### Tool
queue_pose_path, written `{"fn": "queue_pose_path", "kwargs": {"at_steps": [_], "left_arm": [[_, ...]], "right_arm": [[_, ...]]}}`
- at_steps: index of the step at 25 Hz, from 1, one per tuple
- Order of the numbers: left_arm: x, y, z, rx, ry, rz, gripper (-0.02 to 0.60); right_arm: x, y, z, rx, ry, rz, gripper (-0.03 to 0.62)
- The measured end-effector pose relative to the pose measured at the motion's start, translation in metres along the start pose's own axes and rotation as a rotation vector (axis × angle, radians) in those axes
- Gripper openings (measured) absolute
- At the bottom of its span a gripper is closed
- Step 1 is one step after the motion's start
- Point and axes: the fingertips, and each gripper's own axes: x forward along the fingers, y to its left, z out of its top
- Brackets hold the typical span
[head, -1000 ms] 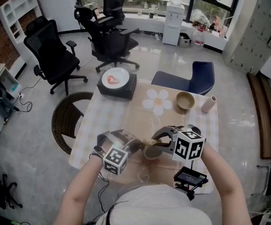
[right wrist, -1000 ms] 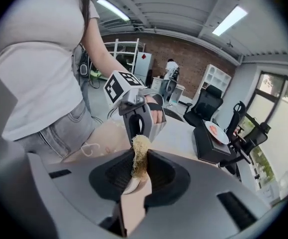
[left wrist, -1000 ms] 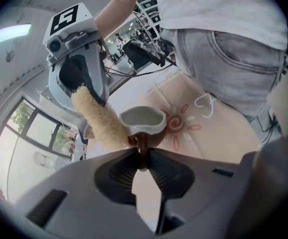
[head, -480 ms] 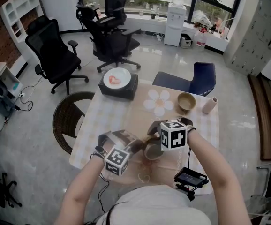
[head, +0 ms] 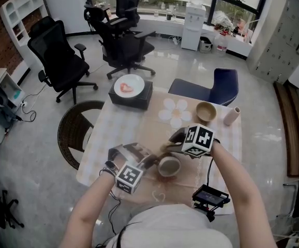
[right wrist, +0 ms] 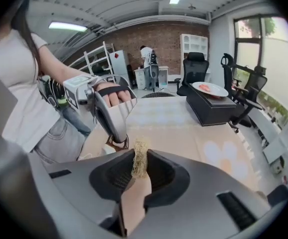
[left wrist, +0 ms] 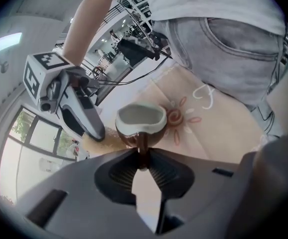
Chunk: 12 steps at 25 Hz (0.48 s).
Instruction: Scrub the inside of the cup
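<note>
A brown cup [head: 168,165] with a pale inside [left wrist: 140,119] sits tilted on the beige cloth near the table's front edge. My left gripper [head: 149,162] is shut on the cup's thin brown handle [left wrist: 142,151]. My right gripper [head: 171,142] hovers just beyond the cup and is shut on a straw-coloured scrubbing pad [right wrist: 139,163]. In the left gripper view the right gripper's fingers [left wrist: 82,117] hang beside the cup's rim, outside it. The right gripper view shows the left gripper [right wrist: 113,114] and only a sliver of the cup's handle [right wrist: 118,143] below it.
Further back on the table [head: 110,133] are a beige bowl [head: 205,110], a small pinkish vase [head: 230,114], a flower-shaped mat [head: 173,111] and a black box with a white plate [head: 129,93]. A black device [head: 210,196] lies at the near edge. A blue chair [head: 217,87] stands behind.
The right gripper has drawn back from above the cup toward the far side and rolled, so its marker cube faces differently. The cup's mouth is now uncovered. The left gripper has stayed put.
</note>
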Motion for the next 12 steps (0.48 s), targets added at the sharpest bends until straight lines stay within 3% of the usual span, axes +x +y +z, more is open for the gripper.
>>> {"fn": "queue_pose_path", "kwargs": {"at_steps": [3, 7, 12], "left_arm": [[0.0, 0.002, -0.002, 0.059, 0.027, 0.018, 0.067], [0.001, 0.001, -0.002, 0.145, 0.063, 0.031, 0.067], [0.001, 0.001, -0.003, 0.139, 0.067, 0.037, 0.067]], "right_arm": [[0.003, -0.001, 0.002, 0.037, -0.015, 0.041, 0.071], [0.013, 0.006, -0.002, 0.014, 0.052, 0.101, 0.071], [0.015, 0.008, -0.002, 0.055, 0.065, 0.157, 0.069]]}}
